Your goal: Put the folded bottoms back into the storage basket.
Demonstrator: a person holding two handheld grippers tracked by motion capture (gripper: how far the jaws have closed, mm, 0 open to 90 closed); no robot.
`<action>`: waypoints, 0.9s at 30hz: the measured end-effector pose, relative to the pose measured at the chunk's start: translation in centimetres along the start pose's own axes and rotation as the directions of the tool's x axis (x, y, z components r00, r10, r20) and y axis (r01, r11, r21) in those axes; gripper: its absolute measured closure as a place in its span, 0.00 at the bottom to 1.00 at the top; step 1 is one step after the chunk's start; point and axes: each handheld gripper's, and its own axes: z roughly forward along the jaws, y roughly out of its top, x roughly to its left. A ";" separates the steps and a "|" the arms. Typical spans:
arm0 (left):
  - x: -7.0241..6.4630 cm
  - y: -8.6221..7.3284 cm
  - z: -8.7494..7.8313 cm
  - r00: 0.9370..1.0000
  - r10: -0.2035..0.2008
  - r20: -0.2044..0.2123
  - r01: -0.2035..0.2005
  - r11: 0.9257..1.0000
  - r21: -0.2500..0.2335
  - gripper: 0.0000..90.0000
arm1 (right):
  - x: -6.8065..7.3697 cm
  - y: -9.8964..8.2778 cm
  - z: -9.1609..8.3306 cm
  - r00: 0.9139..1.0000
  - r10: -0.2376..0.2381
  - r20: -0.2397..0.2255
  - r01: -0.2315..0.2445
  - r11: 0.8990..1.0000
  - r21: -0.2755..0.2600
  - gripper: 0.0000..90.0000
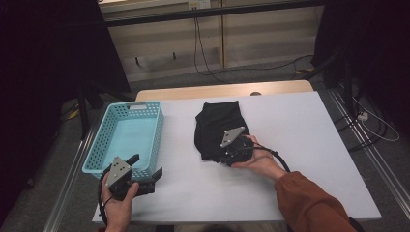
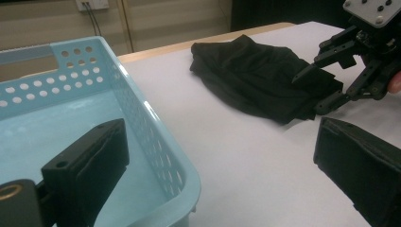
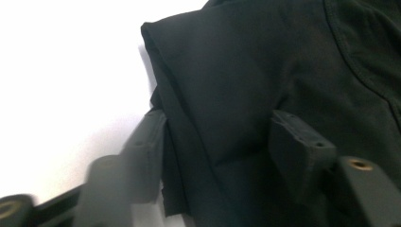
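— Cloth (image 1: 216, 128) first: where do the jaws stand on it?

— The right gripper (image 1: 231, 151) has the near edge of that folded black cloth between its jaws, which pinch a fold of it. Its long axis runs from there away toward the far edge of the table (image 1: 300, 145).

— And the other hand?

— The left gripper (image 1: 145, 175) is spread wide with nothing in it, one jaw over the near rim of the blue basket (image 1: 126, 133), the other outside.

— Room to move?

— Bare white table between cloth and basket, and wide bare surface right of the cloth.
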 end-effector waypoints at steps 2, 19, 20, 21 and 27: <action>0.0 0.0 0.0 1.000 -0.003 -0.001 0.003 1.000 -0.001 0.05 | -0.4 -0.1 0.0 0.999 -0.023 0.023 0.024 1.000 -0.007 0.62; 0.0 0.0 0.2 1.000 0.001 0.003 -0.001 1.000 0.007 0.05 | -0.9 -0.4 0.3 0.995 -0.043 0.088 0.045 0.999 -0.024 0.83; -0.1 0.0 0.2 1.000 0.002 0.006 -0.002 1.000 0.003 0.05 | -0.8 -0.4 0.3 0.994 -0.049 0.095 0.052 0.998 -0.027 0.85; -0.1 0.0 0.2 1.000 -0.001 0.007 0.001 1.000 0.002 0.05 | -0.8 -0.4 0.3 0.994 -0.041 0.097 0.044 0.999 -0.026 0.87; 0.0 0.0 0.1 1.000 0.000 0.004 0.000 1.000 -0.002 0.05 | -0.7 -0.3 0.2 0.994 -0.001 0.105 0.005 0.999 -0.035 0.90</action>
